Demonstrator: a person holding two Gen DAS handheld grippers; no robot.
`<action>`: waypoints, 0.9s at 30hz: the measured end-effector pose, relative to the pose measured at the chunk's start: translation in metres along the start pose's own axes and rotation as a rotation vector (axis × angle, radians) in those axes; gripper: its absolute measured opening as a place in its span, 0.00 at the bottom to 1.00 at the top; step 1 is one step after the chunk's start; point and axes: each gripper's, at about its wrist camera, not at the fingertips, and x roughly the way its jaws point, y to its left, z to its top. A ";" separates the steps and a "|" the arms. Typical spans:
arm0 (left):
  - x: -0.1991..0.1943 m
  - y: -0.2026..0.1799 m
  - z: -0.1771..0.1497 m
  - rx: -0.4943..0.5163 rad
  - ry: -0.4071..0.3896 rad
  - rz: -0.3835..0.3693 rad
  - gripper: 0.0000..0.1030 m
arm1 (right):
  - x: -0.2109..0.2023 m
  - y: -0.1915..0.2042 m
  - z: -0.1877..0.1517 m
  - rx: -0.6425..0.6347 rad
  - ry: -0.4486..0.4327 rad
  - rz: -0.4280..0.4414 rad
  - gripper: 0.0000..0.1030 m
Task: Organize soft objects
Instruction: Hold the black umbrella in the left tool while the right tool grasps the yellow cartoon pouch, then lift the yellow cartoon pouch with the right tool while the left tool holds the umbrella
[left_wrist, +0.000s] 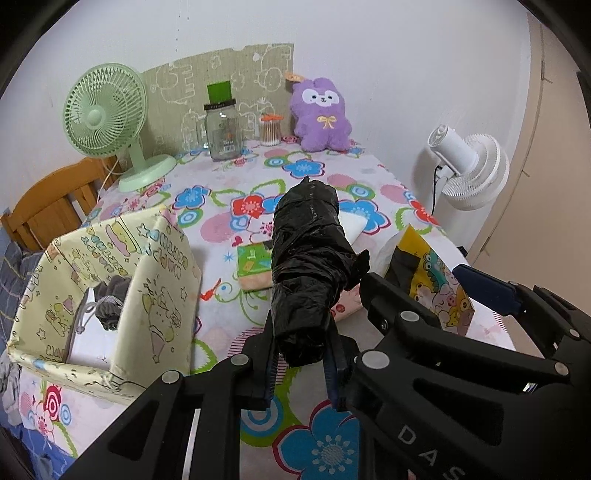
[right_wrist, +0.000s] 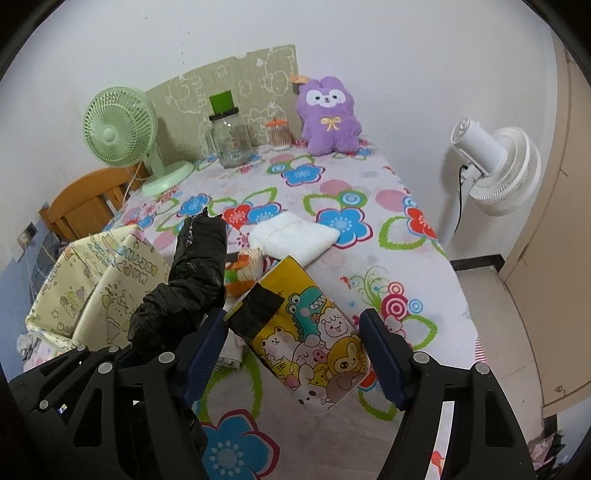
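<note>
Your left gripper (left_wrist: 301, 363) clamps one crinkled black plastic roll (left_wrist: 308, 258); your right gripper (right_wrist: 291, 354) grips one yellow cartoon-printed tissue pack (right_wrist: 314, 332), half hiding one folded white cloth (right_wrist: 295, 236).

Black bag roll (left_wrist: 308, 266) - tilted, lifted.

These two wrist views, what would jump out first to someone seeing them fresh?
The black plastic-wrapped roll clamped upright in the left gripper, dead centre. Next, the yellow cartoon-animal pack between the right gripper's fingers. Behind, a purple plush bunny sits against the wall on the flowered tablecloth.
</note>
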 end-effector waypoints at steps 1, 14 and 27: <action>-0.003 0.000 0.001 0.000 -0.004 -0.003 0.19 | -0.003 0.000 0.001 0.000 -0.006 -0.001 0.74; -0.030 0.001 0.007 0.012 -0.051 -0.019 0.19 | -0.030 0.010 0.011 -0.029 -0.045 0.003 0.47; -0.019 0.002 -0.010 -0.004 0.002 -0.043 0.19 | -0.030 0.007 -0.007 -0.040 -0.033 -0.005 0.74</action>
